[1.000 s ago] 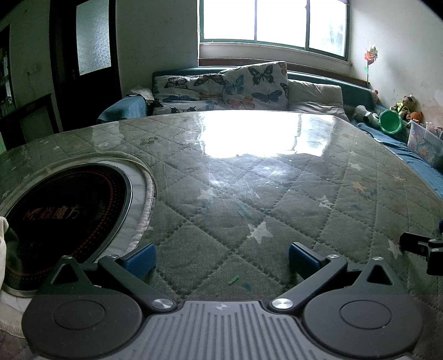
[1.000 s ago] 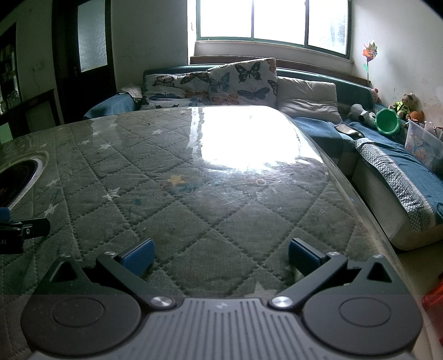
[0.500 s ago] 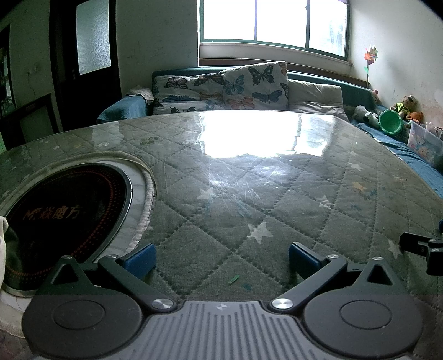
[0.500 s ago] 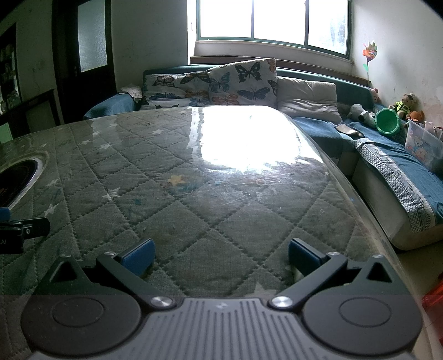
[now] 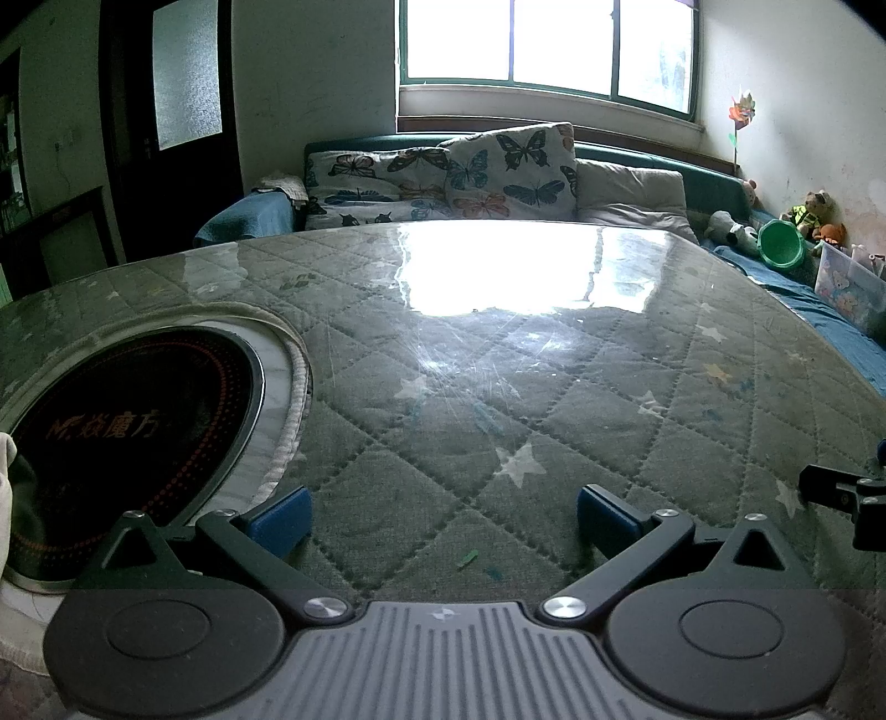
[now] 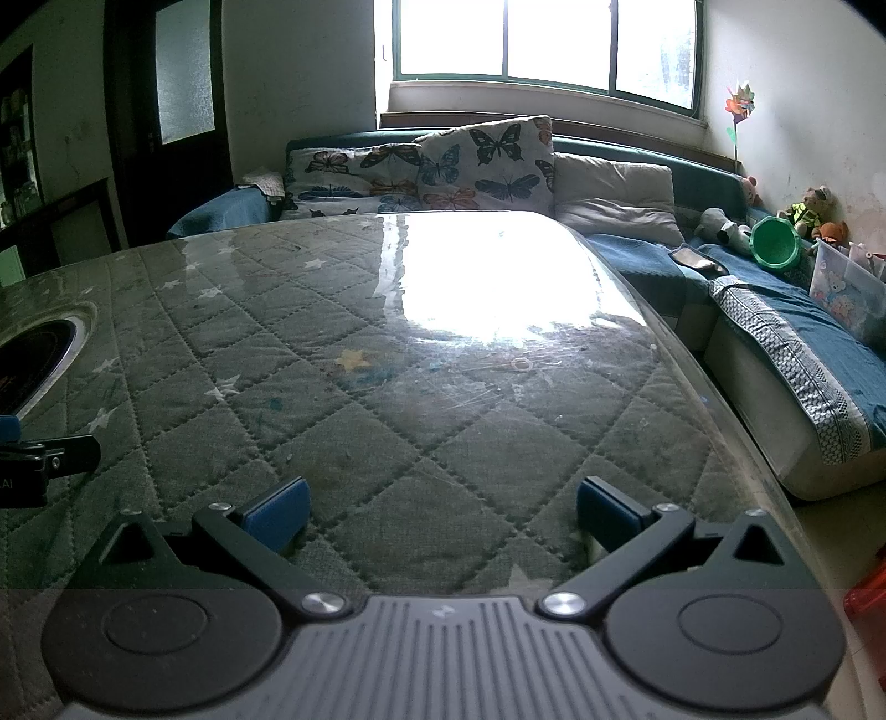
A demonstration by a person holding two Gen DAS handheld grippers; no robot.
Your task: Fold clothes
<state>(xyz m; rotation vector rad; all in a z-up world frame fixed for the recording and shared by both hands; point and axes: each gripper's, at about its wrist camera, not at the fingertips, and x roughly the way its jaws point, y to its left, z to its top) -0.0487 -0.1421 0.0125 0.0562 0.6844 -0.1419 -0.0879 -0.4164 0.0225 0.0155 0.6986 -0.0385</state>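
My left tongs (image 5: 443,518) sit low over the table (image 5: 554,387), blue pads spread wide with nothing between them, and my right tongs (image 6: 443,512) are the same, spread and empty above the quilted green cover under its glossy sheet. A sliver of pale cloth (image 5: 6,487) shows at the far left edge of my left view, touching the rim of the round black cooktop (image 5: 127,437) set into the table; I cannot tell whether it is the clothing to fold. Each view catches the tip of the other tongs at its side edge. Beyond the table stands a sofa (image 6: 775,332) with butterfly cushions (image 6: 487,160), then the bright window (image 6: 542,39).
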